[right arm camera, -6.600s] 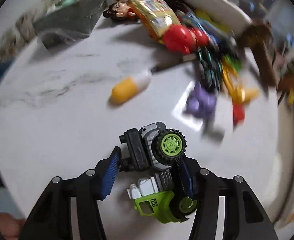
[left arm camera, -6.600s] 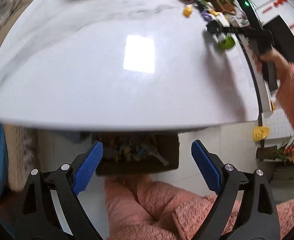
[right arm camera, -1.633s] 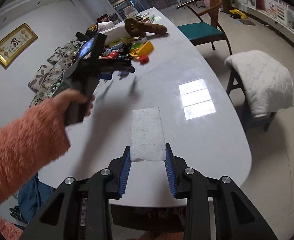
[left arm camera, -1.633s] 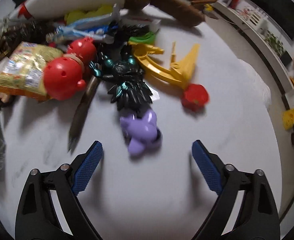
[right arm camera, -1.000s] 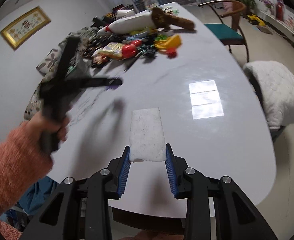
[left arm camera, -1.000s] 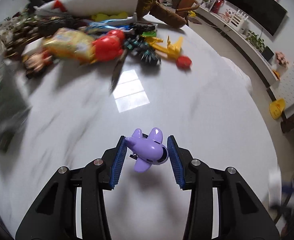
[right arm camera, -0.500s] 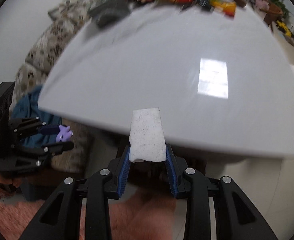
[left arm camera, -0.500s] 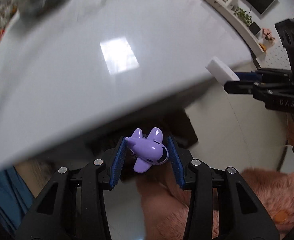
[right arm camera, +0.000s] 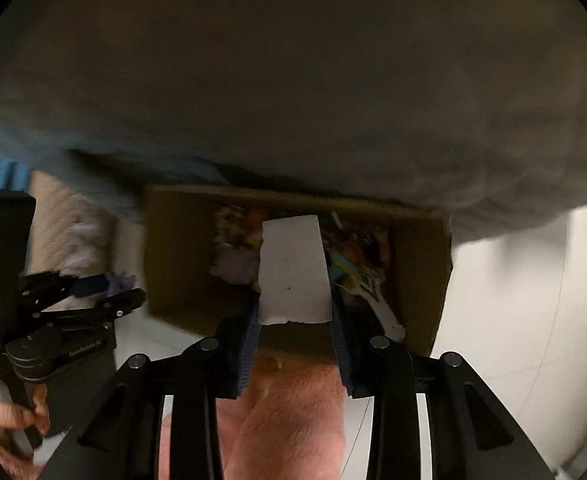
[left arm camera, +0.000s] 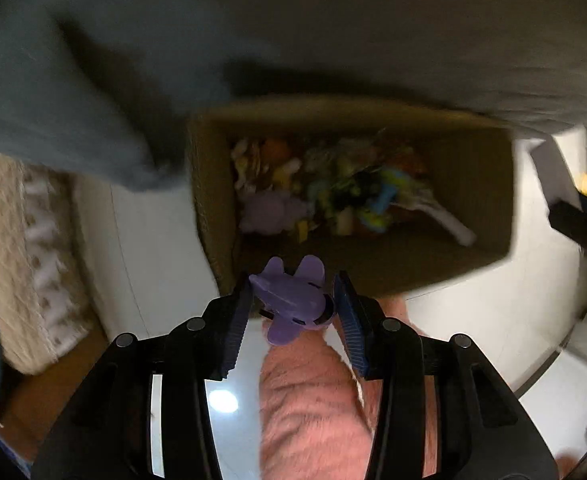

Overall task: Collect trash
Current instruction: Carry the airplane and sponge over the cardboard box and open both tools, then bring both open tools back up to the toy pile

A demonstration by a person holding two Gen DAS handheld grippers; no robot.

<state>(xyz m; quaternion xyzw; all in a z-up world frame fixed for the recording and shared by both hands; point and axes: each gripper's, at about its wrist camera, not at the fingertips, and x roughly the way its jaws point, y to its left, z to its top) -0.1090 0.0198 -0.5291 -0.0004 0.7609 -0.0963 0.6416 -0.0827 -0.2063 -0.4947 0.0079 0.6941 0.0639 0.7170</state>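
Cardboard box (left arm camera: 477,184) holds mixed toys (left arm camera: 333,192), blurred.

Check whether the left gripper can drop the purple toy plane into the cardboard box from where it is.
Probably yes. The left gripper, shut on the purple toy plane, sits at the near wall of the open-topped cardboard box; nothing visibly blocks the opening, though the tabletop overhangs its far side.

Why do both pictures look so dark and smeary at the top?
Left wrist view: the table's shaded underside fills the top; the cardboard box is motion-blurred, the purple toy plane sharp. Right wrist view: same shadow and blur, the white foam block crisp.
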